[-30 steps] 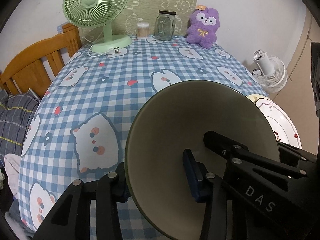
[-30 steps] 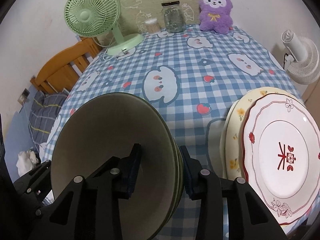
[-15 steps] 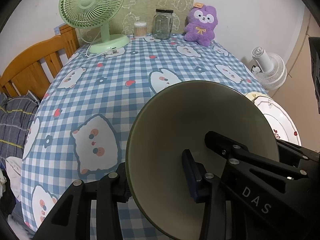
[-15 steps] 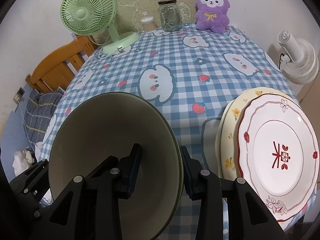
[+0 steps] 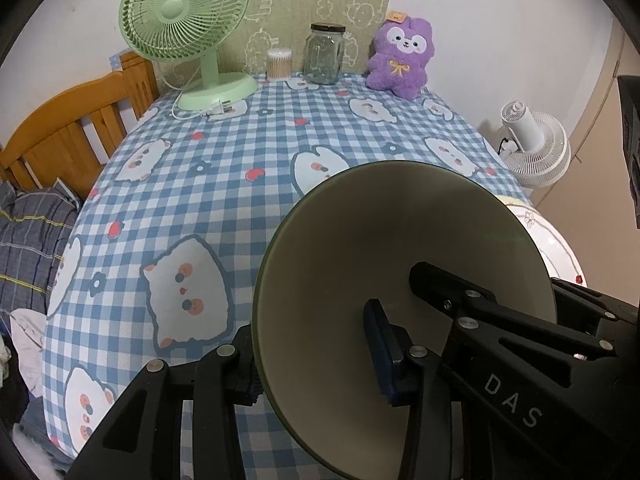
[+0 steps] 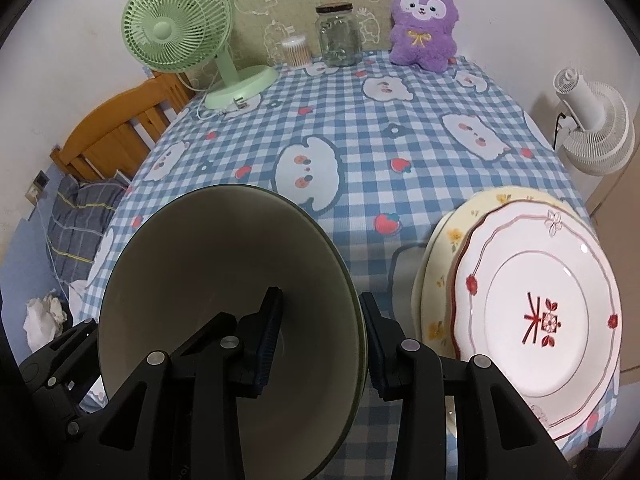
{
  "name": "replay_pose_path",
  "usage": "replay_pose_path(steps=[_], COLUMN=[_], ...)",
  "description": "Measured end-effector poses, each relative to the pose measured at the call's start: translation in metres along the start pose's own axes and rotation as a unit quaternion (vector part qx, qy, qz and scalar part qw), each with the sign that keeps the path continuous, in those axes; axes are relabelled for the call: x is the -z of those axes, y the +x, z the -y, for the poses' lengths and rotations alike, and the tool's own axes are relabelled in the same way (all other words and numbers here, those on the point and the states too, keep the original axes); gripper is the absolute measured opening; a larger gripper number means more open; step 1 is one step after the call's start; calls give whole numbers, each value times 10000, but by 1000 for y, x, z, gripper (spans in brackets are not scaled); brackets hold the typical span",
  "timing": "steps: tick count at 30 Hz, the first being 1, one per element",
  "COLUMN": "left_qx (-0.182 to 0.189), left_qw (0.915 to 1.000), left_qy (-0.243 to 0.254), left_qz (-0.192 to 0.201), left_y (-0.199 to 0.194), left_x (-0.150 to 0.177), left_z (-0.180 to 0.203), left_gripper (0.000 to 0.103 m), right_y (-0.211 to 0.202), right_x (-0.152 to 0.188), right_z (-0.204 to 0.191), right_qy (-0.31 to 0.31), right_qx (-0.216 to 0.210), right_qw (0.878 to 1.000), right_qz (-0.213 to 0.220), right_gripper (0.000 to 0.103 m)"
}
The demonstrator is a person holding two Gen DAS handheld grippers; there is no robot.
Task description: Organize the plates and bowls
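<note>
The left gripper (image 5: 316, 356) and the right gripper (image 6: 320, 336) each clamp one side of the green bowl's (image 6: 224, 280) rim. The bowl is held tilted above the table (image 6: 360, 140), just beside two stacked plates (image 6: 536, 312).

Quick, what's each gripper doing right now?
Left gripper: shut on the green bowl rim.
Right gripper: shut on the same bowl's opposite rim.

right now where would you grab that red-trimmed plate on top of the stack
Probably by its rim: the red-trimmed plate lies flat on the yellow floral plate, so only the edge offers a pinch. Come from the near, right side, where the stack reaches the table's edge. The right gripper, closed on the green bowl, must release it first.
</note>
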State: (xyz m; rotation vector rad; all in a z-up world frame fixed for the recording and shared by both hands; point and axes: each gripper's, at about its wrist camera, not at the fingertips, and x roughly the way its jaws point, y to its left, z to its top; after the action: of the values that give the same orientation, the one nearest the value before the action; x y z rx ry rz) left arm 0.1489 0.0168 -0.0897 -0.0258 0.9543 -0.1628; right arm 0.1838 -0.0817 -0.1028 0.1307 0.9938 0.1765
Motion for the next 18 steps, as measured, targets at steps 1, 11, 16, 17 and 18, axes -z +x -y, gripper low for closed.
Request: replay_pose_path(steps=[1, 11, 16, 17, 18], left_qx=[-12, -74, -81, -75, -69], left_qw=[10000, 9997, 9995, 9994, 9993], left_qy=[-9, 39, 62, 55, 51], left_qz=[12, 209, 310, 339, 356], left_y=[-1, -19, -26, -27, -28], left_x=[-1, -19, -28, -30, -31], left_z=[1, 21, 35, 38, 41], left_gripper=[41, 41, 41, 41, 41], right_y=[-2, -26, -39, -42, -45], right_x=[-2, -17, -26, -27, -29], right_z=[0, 13, 26, 28, 30], right_qy=[-9, -5, 3, -6, -16], right_qx=[-16, -104, -120, -116, -110], right_qw=[10000, 9998, 9996, 9995, 9994], right_qz=[16, 187, 274, 295, 321], right_gripper=[42, 42, 42, 42, 42])
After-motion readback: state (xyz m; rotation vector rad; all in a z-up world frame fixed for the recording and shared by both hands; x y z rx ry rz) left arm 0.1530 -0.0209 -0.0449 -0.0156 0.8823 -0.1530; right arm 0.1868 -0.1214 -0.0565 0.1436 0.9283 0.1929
